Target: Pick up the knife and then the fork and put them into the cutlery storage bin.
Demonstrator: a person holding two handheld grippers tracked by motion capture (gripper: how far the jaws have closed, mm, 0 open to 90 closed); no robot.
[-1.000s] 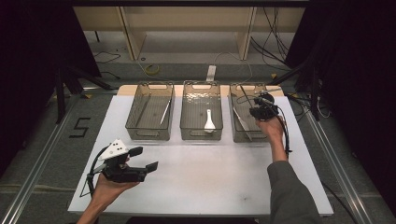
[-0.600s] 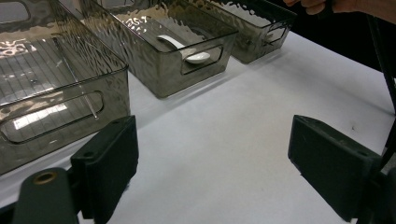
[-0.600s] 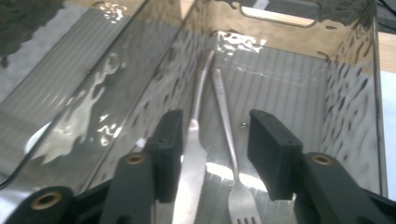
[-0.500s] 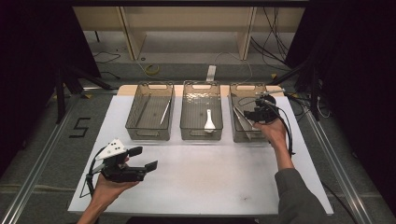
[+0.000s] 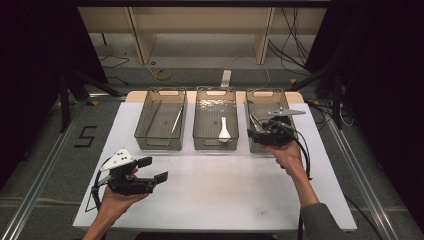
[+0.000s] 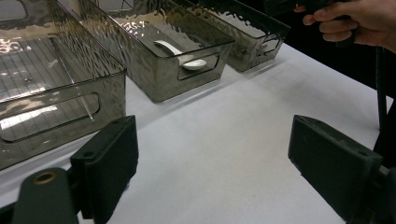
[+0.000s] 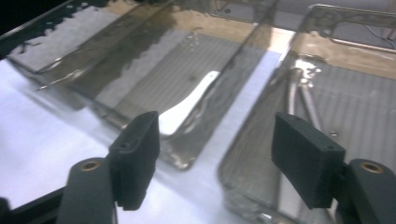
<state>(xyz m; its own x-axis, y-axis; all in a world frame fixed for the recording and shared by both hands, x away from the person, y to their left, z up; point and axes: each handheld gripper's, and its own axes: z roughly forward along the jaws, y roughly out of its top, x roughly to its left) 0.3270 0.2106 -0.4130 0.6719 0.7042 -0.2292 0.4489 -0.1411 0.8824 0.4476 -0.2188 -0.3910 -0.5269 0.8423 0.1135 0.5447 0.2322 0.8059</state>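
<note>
Smoky clear plastic made up the three bins at the far edge of the white table (image 5: 215, 195), and our right gripper (image 5: 256, 133) hung over the near end of the right bin (image 5: 265, 97). Its jaws had just been opening and stood wide apart with nothing between them. In the right gripper view we could see thin metal utensils (image 7: 306, 100) lying on that bin's ribbed floor, just ahead of the pads; what kind they were we could not tell through the blur. The middle bin (image 5: 215, 102) held a white spoon (image 5: 224, 131), and the left bin (image 5: 160, 100) a slim rod (image 5: 176, 120) leaning along its wall.

We judged the metal pieces to be light, stiff and slick. Lying flat on a ridged floor, they would give little to bite on, so we would take one across the narrow handle near its middle, jaws crosswise to its length, and close firmly, since polished steel tends to swivel or slide from flat pads. The bin's walls looked thin and springy, easy to nudge.

Our left gripper (image 5: 152, 170) rested in the hand above the near left of the table, jaws apart and empty, well away from the bins.
</note>
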